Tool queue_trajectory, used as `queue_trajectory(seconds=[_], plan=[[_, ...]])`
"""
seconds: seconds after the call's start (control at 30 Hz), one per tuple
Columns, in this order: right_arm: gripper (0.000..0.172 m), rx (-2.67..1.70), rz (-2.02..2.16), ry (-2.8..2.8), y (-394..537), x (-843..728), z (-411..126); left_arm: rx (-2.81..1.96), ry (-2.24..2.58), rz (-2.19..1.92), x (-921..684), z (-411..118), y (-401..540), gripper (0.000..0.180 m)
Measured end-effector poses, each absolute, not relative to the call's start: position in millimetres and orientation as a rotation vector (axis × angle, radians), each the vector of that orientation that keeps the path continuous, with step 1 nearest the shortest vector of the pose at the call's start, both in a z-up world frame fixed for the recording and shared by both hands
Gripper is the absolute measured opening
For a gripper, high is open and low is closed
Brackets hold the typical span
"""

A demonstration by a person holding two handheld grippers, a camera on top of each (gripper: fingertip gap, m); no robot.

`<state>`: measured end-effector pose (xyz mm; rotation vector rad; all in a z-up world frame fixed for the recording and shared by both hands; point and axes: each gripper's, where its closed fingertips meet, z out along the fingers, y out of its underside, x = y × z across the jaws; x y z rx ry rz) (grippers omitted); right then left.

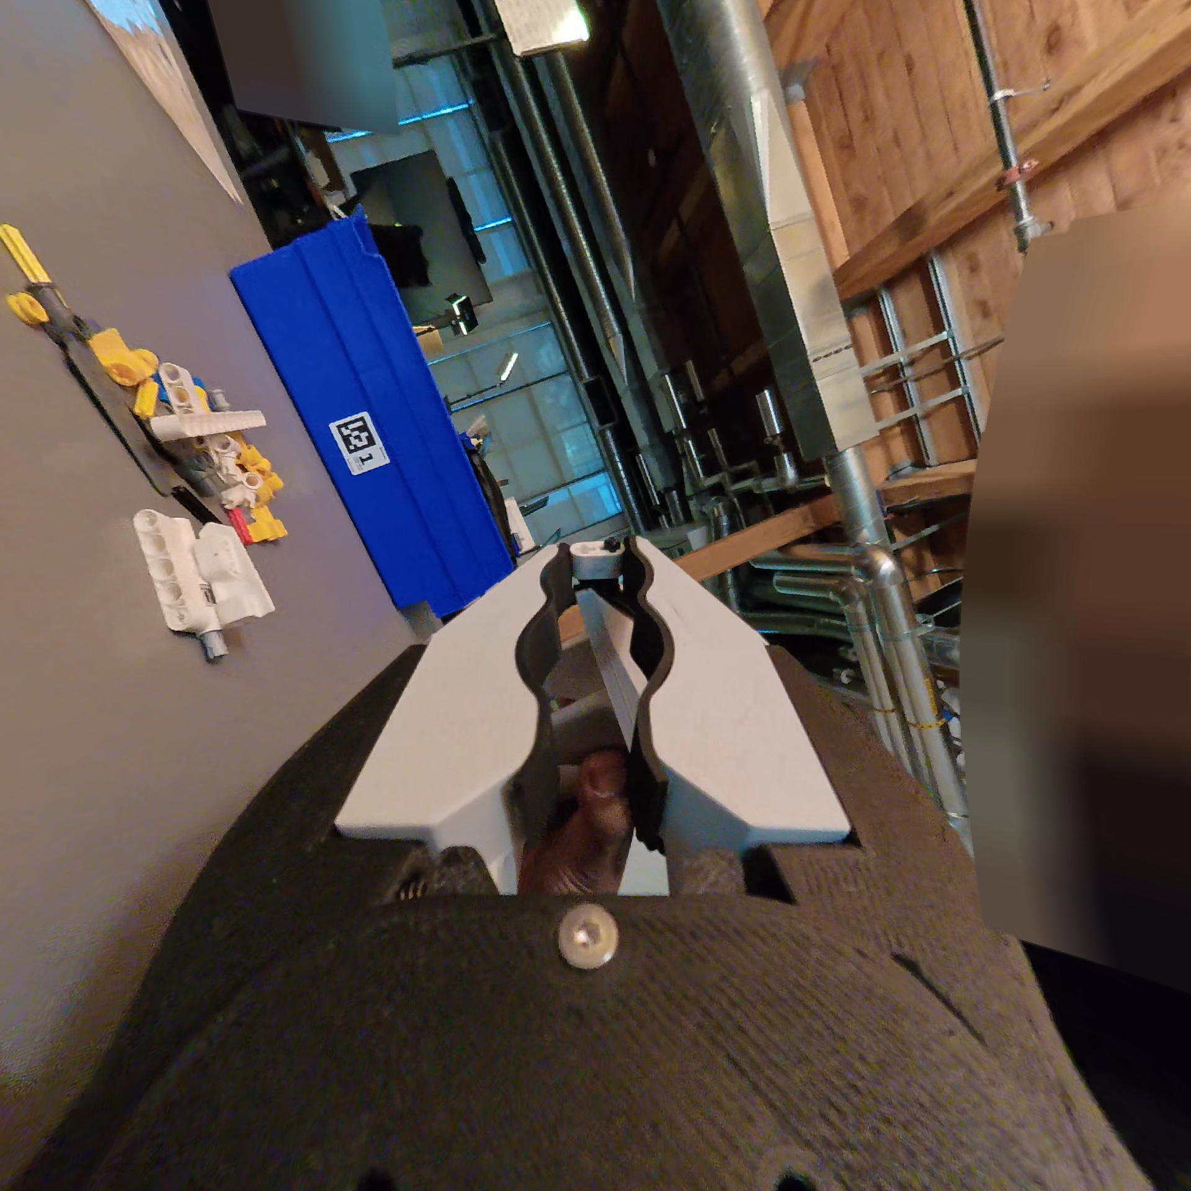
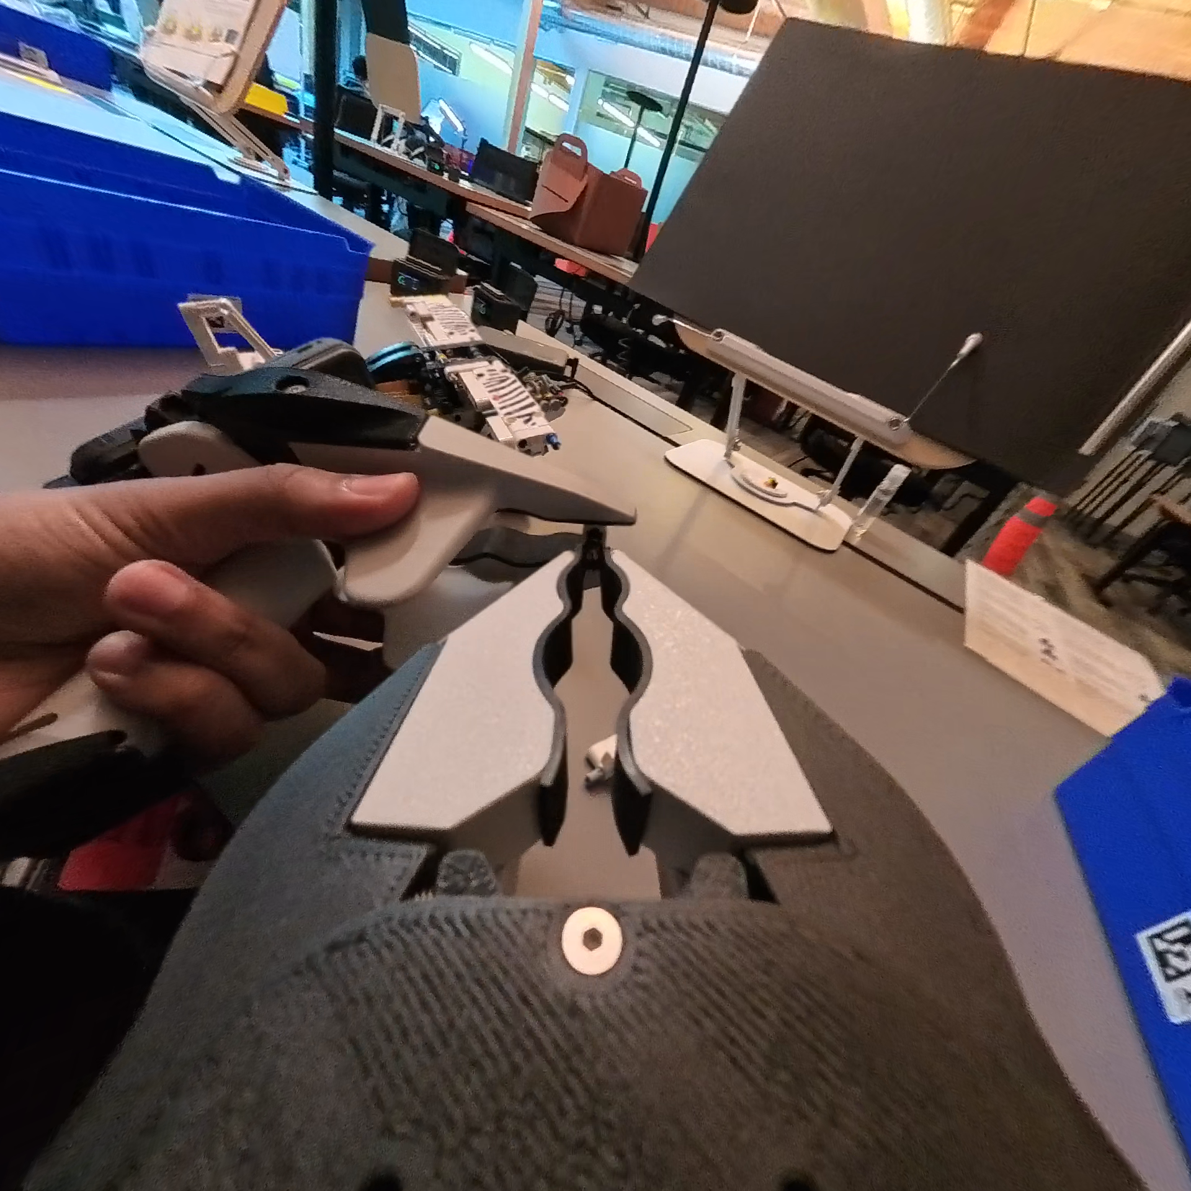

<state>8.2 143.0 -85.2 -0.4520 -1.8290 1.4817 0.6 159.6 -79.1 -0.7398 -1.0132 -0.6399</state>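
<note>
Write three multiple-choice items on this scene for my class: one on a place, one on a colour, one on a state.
1. Where does the pile of small toy parts lie?
A. in the bin
B. on the grey table, beside the bin
C. on a shelf

2. What colour is the bin?
A. red
B. green
C. blue

3. How do the left gripper's jaws stand?
A. closed on a small white piece
B. wide open with nothing between them
C. closed on a yellow brick

Key:
1 B, the pile rests on the table next to the bin.
2 C, its walls are blue.
3 A, the piece sits clamped at the tips.
</note>
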Motion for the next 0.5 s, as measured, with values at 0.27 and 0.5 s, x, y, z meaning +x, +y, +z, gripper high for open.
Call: queue_trajectory(seconds=[0.27,0.5], plan=[[0.0,-0.377,1.42,-1.669,148,13,-67,-0.709,-1.032,-0.639,0,-78,161,0.013],[0.005,-0.405,1.477,-1.687,150,12,-70,-0.688,-1.031,-0.693,2,-78,164,0.014]])
